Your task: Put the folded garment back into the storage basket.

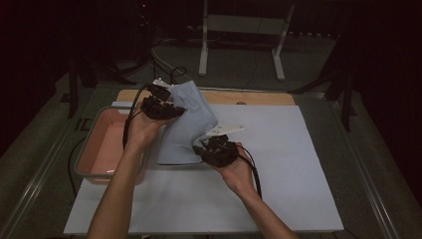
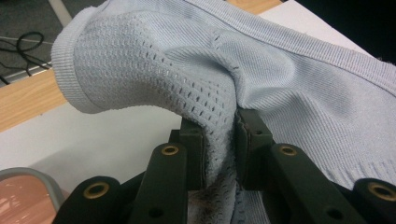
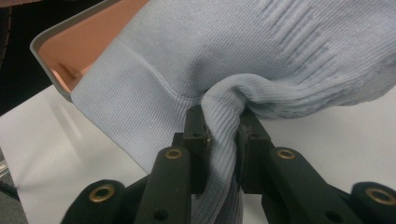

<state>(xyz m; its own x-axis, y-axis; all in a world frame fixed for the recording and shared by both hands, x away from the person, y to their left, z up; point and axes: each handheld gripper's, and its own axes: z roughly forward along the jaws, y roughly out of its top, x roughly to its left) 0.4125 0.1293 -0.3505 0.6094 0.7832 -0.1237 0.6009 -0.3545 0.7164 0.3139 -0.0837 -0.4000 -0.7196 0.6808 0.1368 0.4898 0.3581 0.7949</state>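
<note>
A pale blue knitted sock (image 1: 186, 124) is stretched between both grippers above the white mat (image 1: 278, 164). My left gripper (image 1: 164, 107) is shut on the sock's upper end; its jaws pinch a fold of the perforated knit (image 2: 219, 140). My right gripper (image 1: 211, 147) is shut on the sock's lower part, near the ribbed cuff (image 3: 140, 93), with bunched ribbed fabric (image 3: 222, 140) squeezed between its jaws. The sock hangs slanted, its top toward the far left and its cuff end low over the mat.
A grey tray with a pink inside (image 1: 102, 144) stands at the mat's left edge, under my left forearm. A wooden board (image 1: 259, 97) lies along the mat's far side. Beyond the table stands a white metal frame (image 1: 241, 30), with cables on the floor.
</note>
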